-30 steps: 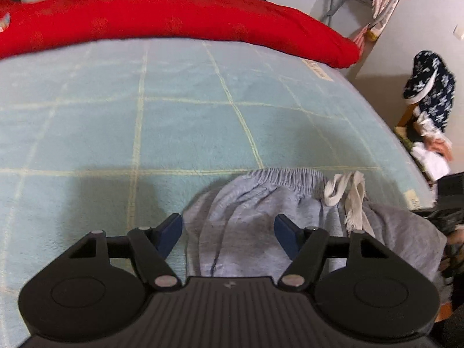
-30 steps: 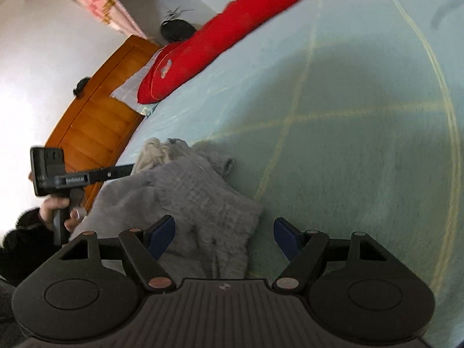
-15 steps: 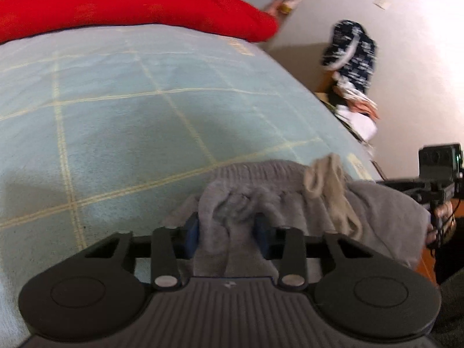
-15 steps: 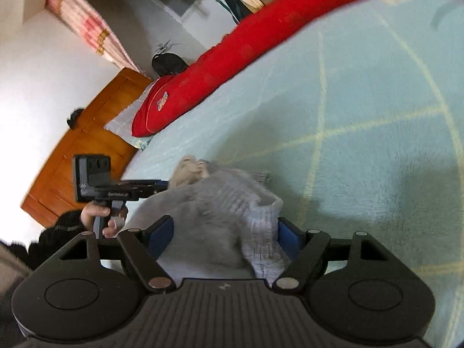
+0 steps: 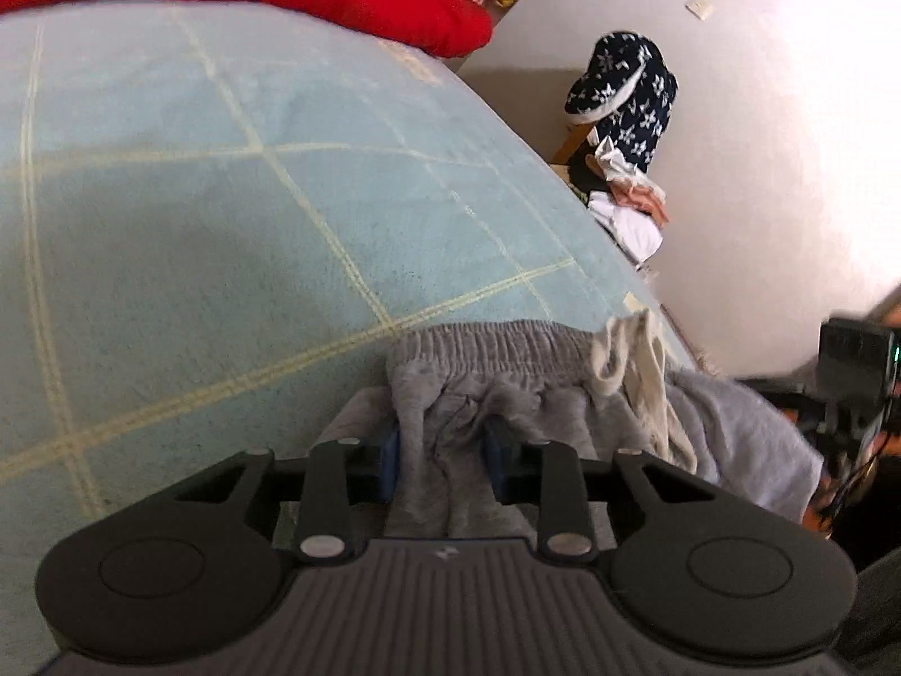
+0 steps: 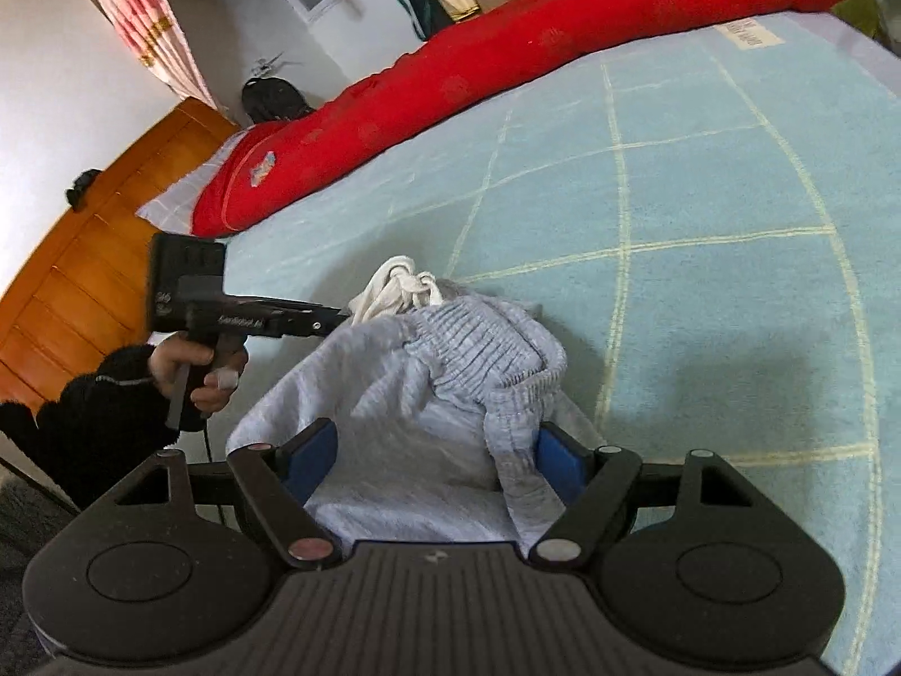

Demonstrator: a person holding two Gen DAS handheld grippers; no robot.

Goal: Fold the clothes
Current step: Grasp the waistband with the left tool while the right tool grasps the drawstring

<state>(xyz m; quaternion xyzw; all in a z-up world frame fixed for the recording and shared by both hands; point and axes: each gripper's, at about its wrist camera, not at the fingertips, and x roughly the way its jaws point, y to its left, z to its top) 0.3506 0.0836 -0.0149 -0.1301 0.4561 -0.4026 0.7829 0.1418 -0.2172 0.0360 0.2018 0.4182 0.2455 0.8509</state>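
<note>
Narrowed since 1 second back, left gripper (image 5: 441, 465) closing on bunched grey sweatpants (image 5: 495, 388) at bed (image 5: 169, 214) edge. Right gripper (image 6: 436, 465) wide, straddling cloth, grip unclear.

Each gripper (image 5: 441, 459) is matte black, with a ribbed centre plate, two round discs beside that plate, angular link arms on silver rivets, and blue pads (image 6: 557, 465) inside the fingers. From the right wrist, the left gripper (image 6: 315, 320) shows as a black bar with pale lettering and a boxy camera behind it. Below that bar, the hand (image 6: 194, 363) wears a fuzzy black sleeve (image 6: 84, 422) with a grey cuff stripe and a pale wrap on one fingertip.
</note>
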